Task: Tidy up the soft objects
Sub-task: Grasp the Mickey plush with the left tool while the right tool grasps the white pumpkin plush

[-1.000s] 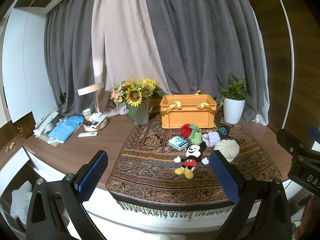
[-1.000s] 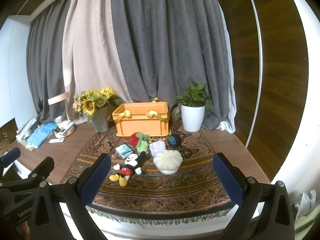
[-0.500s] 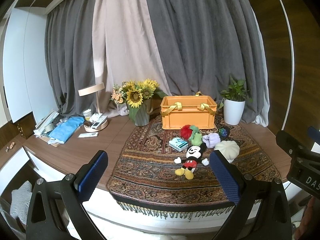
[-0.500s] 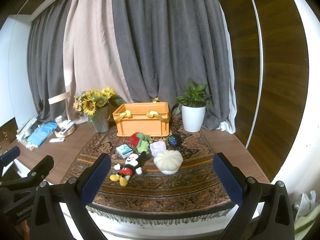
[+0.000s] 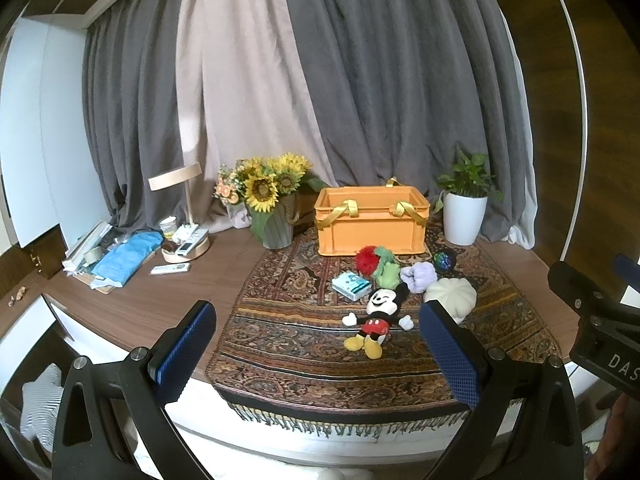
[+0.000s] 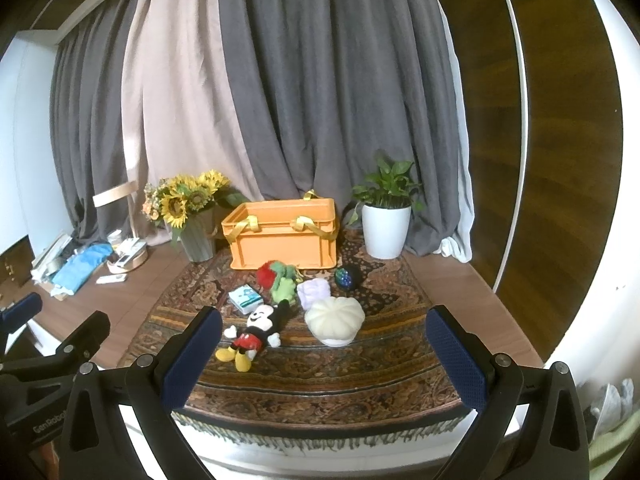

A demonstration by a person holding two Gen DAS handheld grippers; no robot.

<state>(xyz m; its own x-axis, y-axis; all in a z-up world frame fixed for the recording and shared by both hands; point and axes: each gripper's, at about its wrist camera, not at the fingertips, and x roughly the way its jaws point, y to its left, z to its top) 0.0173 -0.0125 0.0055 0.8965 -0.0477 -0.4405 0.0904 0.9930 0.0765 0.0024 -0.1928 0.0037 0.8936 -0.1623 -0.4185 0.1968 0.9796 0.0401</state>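
Soft toys cluster mid-frame on the patterned rug [image 5: 304, 344], in front of the orange crate [image 5: 370, 222].

The Mickey plush [image 5: 376, 314], white pumpkin cushion [image 6: 335, 316], lilac plush [image 6: 314, 292] and green-and-red plush [image 5: 380, 266] look light and squashy; each is best pinched across its bulkiest middle. The left gripper [image 5: 316, 354] and right gripper [image 6: 324, 360] hang at the lower frame edge, fingers spread wide, holding nothing.
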